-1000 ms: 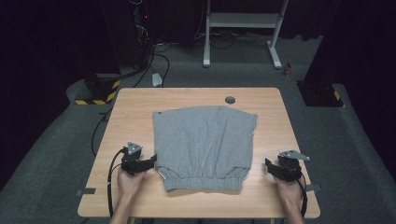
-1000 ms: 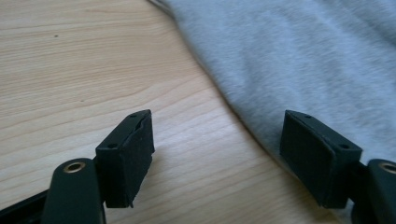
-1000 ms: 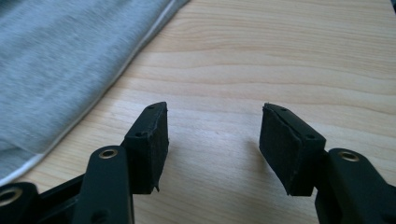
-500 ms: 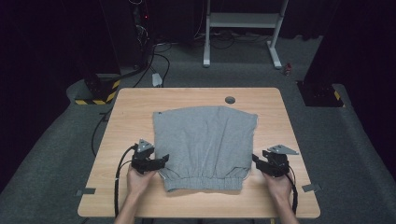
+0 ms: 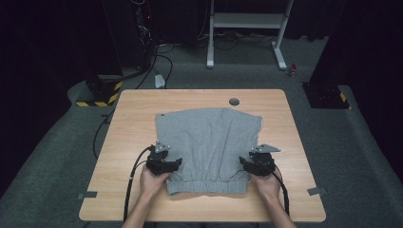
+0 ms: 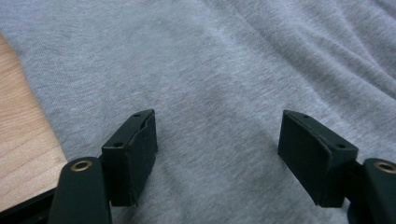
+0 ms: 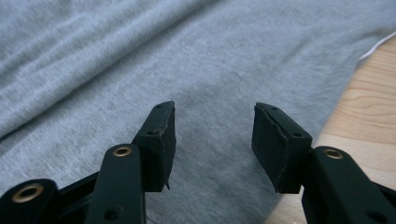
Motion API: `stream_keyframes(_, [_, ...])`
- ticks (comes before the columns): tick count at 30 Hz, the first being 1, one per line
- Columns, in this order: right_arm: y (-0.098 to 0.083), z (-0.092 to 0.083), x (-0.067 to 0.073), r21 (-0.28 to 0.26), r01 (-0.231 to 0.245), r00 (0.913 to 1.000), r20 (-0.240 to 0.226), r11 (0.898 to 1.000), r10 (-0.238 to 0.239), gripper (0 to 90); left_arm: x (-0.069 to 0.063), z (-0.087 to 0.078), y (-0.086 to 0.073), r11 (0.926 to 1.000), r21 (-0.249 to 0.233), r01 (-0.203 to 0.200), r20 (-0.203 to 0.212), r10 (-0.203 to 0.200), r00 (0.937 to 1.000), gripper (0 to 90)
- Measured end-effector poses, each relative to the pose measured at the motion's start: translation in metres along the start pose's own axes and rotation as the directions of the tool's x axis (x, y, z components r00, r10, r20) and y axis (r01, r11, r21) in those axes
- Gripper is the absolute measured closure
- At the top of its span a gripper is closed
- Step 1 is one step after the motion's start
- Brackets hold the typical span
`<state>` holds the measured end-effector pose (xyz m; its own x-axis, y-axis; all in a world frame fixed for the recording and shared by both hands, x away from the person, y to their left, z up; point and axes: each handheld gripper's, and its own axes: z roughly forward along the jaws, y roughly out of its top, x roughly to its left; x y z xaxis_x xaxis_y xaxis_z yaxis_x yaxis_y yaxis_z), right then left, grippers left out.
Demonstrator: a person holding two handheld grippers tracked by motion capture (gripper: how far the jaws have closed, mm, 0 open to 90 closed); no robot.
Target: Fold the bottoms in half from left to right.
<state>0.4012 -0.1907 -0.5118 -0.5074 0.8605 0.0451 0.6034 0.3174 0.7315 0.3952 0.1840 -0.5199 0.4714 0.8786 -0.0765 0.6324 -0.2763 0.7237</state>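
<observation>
Since both grippers are parked over the near corners of the grey shorts (image 5: 207,147), this looks like the run-up to a two-handed pinch for a fold, judging by the layout. The left gripper (image 6: 217,140) is held wide open with bare cloth spread between and ahead of its jaws, nothing caught; those jaws have just been eased in a touch. The right gripper (image 7: 212,140) is set about half open, its jaws also just narrowed, and again only flat fabric is seen between them, nothing pressed yet. Just outside each gripper the wooden table (image 5: 138,114) can be seen, so the side hems are right at the outer jaw on both sides, with the waistband lying nearest the hands (image 5: 152,178). What could go wrong: if the jaws are dropped where they are, only the top layer might be pinched and the bottom layer left behind, so the fold comes out lopsided. If one side is grabbed further in than the other, the cloth could be dragged skewed. A pinch taken too close to the hem could slip off the edge once lifted, and wrinkles ahead of the left gripper might get bunched in.
</observation>
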Motion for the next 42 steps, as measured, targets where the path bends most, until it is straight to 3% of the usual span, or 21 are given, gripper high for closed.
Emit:
stream_keyframes(5, [-0.004,0.005,0.003,0.037,0.033,0.9993,0.018,0.999,-0.034,47.3,-0.005,0.001,-0.001,0.9971,0.017,-0.074,-0.039,0.075,0.9964,29.9])
stream_keyframes(9, [-0.007,0.001,0.004,0.045,0.059,0.9977,0.031,0.997,-0.060,46.5,-0.010,-0.001,-0.002,0.9957,0.029,-0.088,-0.046,0.089,0.9949,29.6])
stream_keyframes(14, [-0.011,-0.003,0.002,0.046,0.060,0.9977,0.027,0.997,-0.062,46.4,-0.016,-0.003,-0.002,0.9941,0.045,-0.099,-0.034,0.100,0.9944,29.6])
stream_keyframes(32, [-0.035,-0.032,-0.006,0.058,0.064,0.9974,0.029,0.996,-0.066,46.4,-0.055,-0.017,-0.021,0.9900,0.034,-0.137,0.019,0.136,0.9905,29.2])
stream_keyframes(37, [-0.039,-0.037,-0.005,0.062,0.057,0.9977,0.032,0.996,-0.059,46.4,-0.059,-0.019,-0.022,0.9875,0.045,-0.151,0.029,0.150,0.9883,28.8])
stream_keyframes(42, [-0.039,-0.038,-0.005,0.070,0.056,0.9977,0.034,0.996,-0.058,44.1,-0.057,-0.018,-0.019,0.9899,0.051,-0.132,0.038,0.130,0.9908,27.2])
